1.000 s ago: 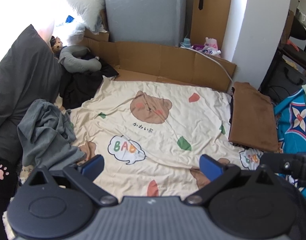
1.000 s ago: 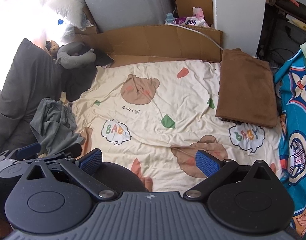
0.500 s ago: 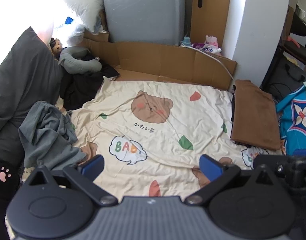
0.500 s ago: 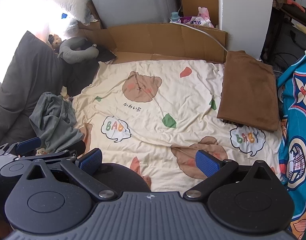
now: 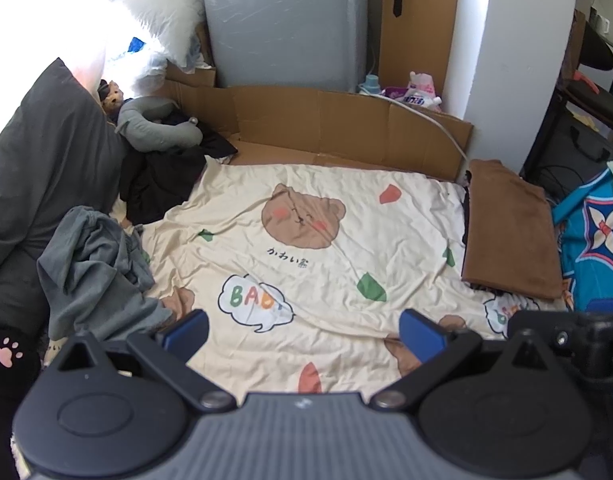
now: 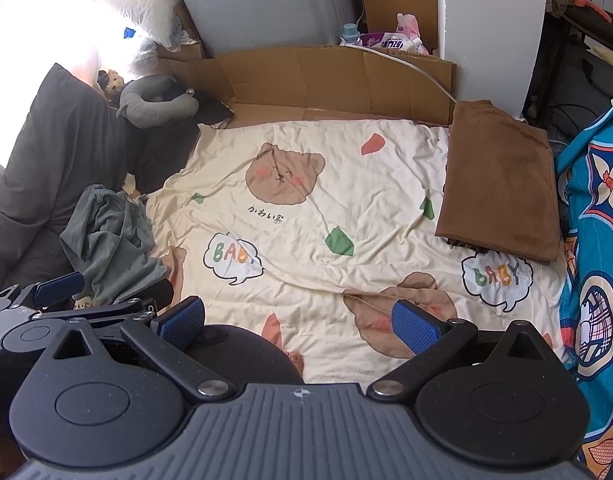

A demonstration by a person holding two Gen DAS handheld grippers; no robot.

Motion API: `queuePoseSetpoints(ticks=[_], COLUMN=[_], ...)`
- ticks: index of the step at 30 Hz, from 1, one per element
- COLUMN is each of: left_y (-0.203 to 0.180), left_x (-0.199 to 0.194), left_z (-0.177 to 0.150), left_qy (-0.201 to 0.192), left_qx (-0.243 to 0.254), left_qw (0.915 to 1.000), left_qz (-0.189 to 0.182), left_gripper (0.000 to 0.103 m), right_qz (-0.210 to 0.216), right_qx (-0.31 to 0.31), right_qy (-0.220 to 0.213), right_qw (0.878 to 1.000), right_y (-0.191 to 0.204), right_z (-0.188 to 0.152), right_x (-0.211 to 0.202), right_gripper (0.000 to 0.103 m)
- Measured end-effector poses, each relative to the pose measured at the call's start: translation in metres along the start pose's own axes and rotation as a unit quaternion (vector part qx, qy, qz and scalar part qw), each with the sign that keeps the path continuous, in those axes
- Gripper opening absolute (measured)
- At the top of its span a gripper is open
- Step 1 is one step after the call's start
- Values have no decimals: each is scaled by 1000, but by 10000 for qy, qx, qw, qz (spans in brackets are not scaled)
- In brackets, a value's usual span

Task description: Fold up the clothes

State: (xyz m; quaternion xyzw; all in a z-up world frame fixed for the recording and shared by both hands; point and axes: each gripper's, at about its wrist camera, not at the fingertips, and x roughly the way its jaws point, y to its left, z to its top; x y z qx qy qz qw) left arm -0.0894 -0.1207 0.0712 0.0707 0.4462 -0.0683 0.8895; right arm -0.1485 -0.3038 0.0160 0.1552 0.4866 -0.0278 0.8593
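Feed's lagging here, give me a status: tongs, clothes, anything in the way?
Both tongs open, empty: left, right. Grey garment crumpled, unfolded, left of sheet. Brown garment folded flat, right. Nothing in the way.

The bedsheet (image 5: 346, 280) was cream with brown bears, the crumpled shirt (image 5: 90, 272) grey-green, the folded cloth (image 5: 510, 232) plain brown.

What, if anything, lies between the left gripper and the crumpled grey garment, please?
Nothing visible does: the left gripper is open, and the grey garment lies just ahead and left of its left finger, on the edge of the cream bear-print sheet.
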Motion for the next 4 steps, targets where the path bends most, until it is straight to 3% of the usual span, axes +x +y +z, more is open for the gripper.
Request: queuePoseSetpoints(ticks=[4], left_y=[0], left_x=[1], left_z=[0], left_qy=[0], left_qx=[-3], left_qw=[10000], left_qz=[7], left_gripper=[102], right_qz=[-1], right_qx=[-12], right_qy=[-13], right_qw=[10000], right_y=[1], right_z=[0], right_x=[1], right_gripper=[102])
